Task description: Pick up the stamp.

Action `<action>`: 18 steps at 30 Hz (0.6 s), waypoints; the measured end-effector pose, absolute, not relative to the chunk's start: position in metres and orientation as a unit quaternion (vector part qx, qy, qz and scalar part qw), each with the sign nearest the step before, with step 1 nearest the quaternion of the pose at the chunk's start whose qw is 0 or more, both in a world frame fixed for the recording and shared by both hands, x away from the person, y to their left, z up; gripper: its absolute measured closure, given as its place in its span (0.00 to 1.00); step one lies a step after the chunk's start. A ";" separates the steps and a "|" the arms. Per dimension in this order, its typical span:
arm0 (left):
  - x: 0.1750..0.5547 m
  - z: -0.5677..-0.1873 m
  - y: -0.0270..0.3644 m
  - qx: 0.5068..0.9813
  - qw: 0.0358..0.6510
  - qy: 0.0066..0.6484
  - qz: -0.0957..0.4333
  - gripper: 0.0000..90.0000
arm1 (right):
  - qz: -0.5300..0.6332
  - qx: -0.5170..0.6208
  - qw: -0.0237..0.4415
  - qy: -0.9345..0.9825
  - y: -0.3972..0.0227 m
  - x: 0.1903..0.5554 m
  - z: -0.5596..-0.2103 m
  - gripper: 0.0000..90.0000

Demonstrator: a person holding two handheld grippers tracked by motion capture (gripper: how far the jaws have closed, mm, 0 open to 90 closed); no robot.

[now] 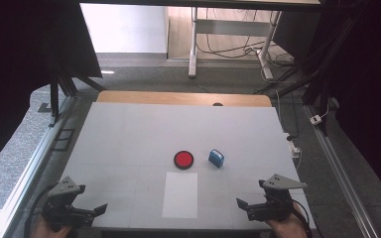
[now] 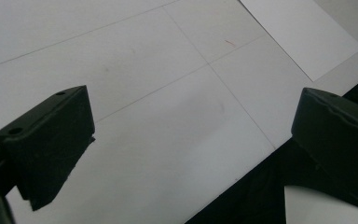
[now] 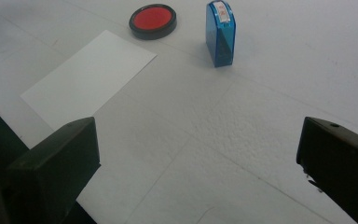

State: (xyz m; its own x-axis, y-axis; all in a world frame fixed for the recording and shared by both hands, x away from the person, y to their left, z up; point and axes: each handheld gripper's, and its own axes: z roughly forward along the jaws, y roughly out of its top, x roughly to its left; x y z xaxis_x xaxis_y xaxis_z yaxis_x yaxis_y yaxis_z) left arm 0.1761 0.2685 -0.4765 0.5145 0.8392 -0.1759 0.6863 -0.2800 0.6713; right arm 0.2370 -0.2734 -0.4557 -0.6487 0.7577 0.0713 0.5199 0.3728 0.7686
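Note:
A round red ink pad (image 1: 183, 159) in a black rim lies mid-table, with a blue stamp (image 1: 216, 158) standing just to its right. A white sheet of paper (image 1: 180, 195) lies in front of them. My left gripper (image 1: 98, 210) rests open at the near left corner, pointing toward the paper (image 2: 303, 32); the left gripper (image 2: 193, 126) has bare table between its jaws. My right gripper (image 1: 244, 207) is open at the near right. Beyond the right gripper (image 3: 198, 154) I see the paper (image 3: 88, 77), ink pad (image 3: 152, 20) and stamp (image 3: 220, 33), all well beyond its jaws.
The grey-white table (image 1: 129, 129) has a wooden strip (image 1: 183, 97) along its far edge. Metal rails (image 1: 27, 173) run beside it on both sides. A white desk frame (image 1: 193, 44) and cables (image 1: 228, 49) stand on the floor beyond.

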 end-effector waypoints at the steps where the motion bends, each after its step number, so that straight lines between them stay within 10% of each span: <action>1: 0.176 -0.477 0.268 0.793 0.359 0.481 0.106 0.00 | 0.401 0.388 0.152 0.816 -0.272 0.237 -0.455 0.00; 18: 0.177 -0.477 0.270 0.792 0.363 0.482 0.097 0.00 | 0.411 0.341 0.142 0.834 -0.258 0.242 -0.455 0.00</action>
State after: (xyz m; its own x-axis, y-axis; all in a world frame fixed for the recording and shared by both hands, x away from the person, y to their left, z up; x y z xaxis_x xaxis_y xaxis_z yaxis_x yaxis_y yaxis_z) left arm 0.1772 0.2698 -0.4770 0.5168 0.8333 -0.1962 0.6928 -0.2724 0.6678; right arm 0.2424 -0.2576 -0.4552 -0.7276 0.6846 0.0433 0.4517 0.4306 0.7814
